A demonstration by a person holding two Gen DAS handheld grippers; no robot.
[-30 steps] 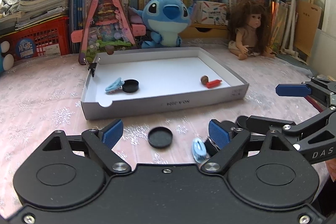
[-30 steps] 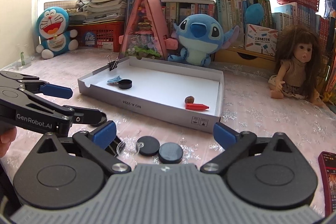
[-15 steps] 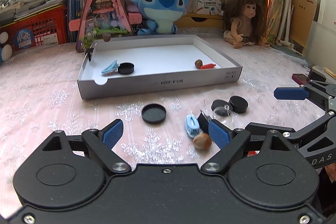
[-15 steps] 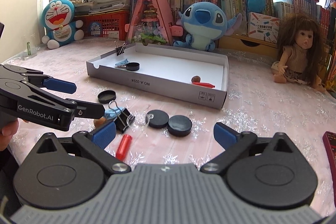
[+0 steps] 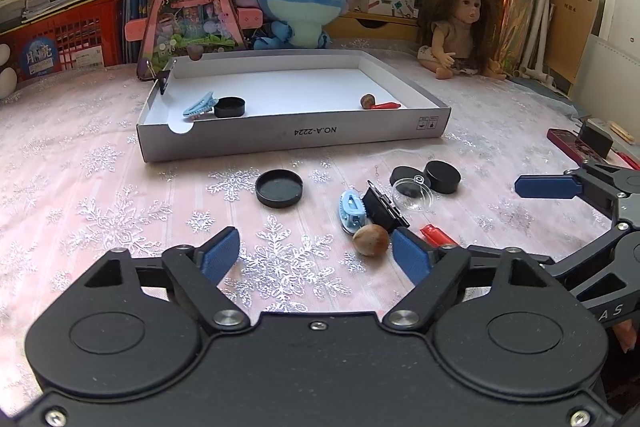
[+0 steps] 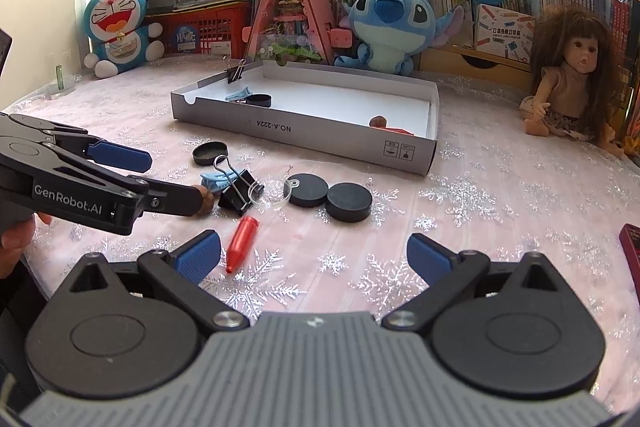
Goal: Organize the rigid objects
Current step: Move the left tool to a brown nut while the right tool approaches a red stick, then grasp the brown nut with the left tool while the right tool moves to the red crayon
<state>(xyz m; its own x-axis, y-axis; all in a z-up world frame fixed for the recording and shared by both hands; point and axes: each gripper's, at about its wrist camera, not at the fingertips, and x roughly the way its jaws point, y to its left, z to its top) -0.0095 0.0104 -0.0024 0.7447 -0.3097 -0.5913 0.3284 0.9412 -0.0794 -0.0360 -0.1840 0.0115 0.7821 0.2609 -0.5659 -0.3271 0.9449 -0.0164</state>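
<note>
**Small items half sorted into the box**

Small hard items were split between the white box (image 5: 288,139) and the tablecloth (image 5: 100,187) in front of it. Inside the box lay a blue hair clip (image 5: 198,105) touching a black cap (image 5: 229,107) at its left end, and a nut (image 5: 367,101) beside a red crayon (image 5: 386,105) at its right end; a binder clip (image 6: 236,71) was clamped on the far left corner of the rim.

Much was left outside. Near the box sat an open black lid (image 5: 279,187), a second blue hair clip (image 5: 352,209), a loose binder clip (image 5: 384,209), a second nut (image 5: 370,240), a second red crayon (image 6: 241,243), a clear plastic disc (image 5: 412,193) and two black discs (image 6: 306,190) (image 6: 349,202).

The left gripper (image 5: 316,259) stood wide apart and empty, low over the cloth, its right finger just beside the loose nut. The right gripper (image 6: 312,257) was also spread wide and held nothing, with the loose crayon just by its left finger.

By this count roughly a third of the sorting was done, and each loose piece would need its own trip.
</note>
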